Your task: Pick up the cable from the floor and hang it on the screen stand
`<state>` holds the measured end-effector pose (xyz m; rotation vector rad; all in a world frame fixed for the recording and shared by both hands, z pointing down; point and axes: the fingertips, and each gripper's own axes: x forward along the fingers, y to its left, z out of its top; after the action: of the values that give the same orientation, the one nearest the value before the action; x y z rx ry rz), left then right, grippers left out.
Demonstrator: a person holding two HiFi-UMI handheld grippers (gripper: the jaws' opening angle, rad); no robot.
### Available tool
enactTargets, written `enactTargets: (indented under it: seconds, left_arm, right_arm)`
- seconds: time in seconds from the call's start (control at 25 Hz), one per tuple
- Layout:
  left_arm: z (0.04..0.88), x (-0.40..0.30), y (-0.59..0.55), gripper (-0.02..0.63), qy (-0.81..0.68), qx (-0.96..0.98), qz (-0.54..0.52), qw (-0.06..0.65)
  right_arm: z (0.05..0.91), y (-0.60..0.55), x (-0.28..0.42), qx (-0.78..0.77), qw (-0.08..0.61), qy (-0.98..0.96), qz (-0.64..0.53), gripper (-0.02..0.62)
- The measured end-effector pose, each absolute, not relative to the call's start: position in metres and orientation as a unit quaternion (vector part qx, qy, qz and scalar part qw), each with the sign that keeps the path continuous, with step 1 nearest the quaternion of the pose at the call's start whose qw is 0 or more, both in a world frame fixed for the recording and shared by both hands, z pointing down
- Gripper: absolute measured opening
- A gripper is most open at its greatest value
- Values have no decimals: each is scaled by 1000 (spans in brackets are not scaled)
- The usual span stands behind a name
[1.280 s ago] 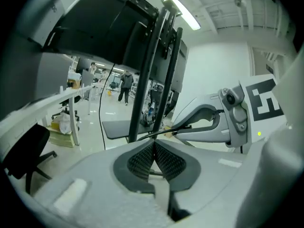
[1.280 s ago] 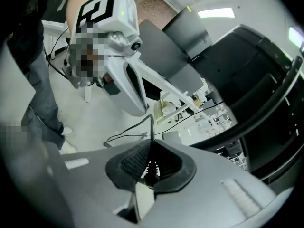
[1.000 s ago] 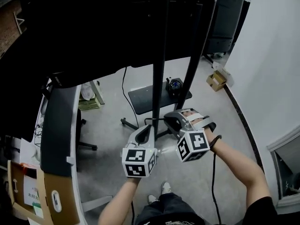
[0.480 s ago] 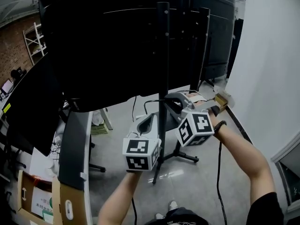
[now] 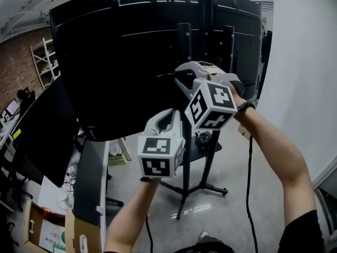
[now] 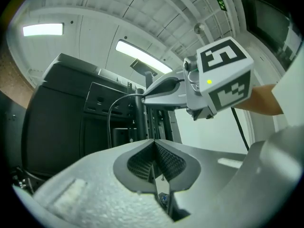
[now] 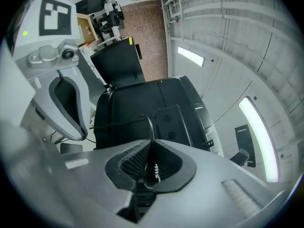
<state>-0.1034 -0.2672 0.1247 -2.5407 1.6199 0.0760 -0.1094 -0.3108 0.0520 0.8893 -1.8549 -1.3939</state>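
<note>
A big black screen hangs on a black screen stand; I see its back. My right gripper is raised at the upright's mounting plate, shut on a thin black cable. In the right gripper view the cable leaves the shut jaws and arcs left. The left gripper sits lower and left, beside the pole. Its jaws are shut, and nothing shows between the pads. From there, the right gripper and the looping cable stand above.
The stand carries a small shelf and rests on spread feet. A curved desk edge, a second dark monitor and cardboard boxes are at the left. A white wall closes the right side.
Both grippers have risen from low near the stand's base to the back of the screen, the right one higher. The cable came up with the right gripper.
</note>
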Motion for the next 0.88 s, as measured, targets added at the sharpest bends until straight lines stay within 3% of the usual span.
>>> enactTargets:
  seconds: [0.44,0.88]
  left_arm:
    - [79,-92,-316,-3,549,-830,32,91]
    - [46,-93,-363,-3,585,-804,40,94]
  right_arm:
    - [-72,-355,-110,360,288,-698,-548,29]
    - [-129,-411,-108,358,266,-713,-540,29]
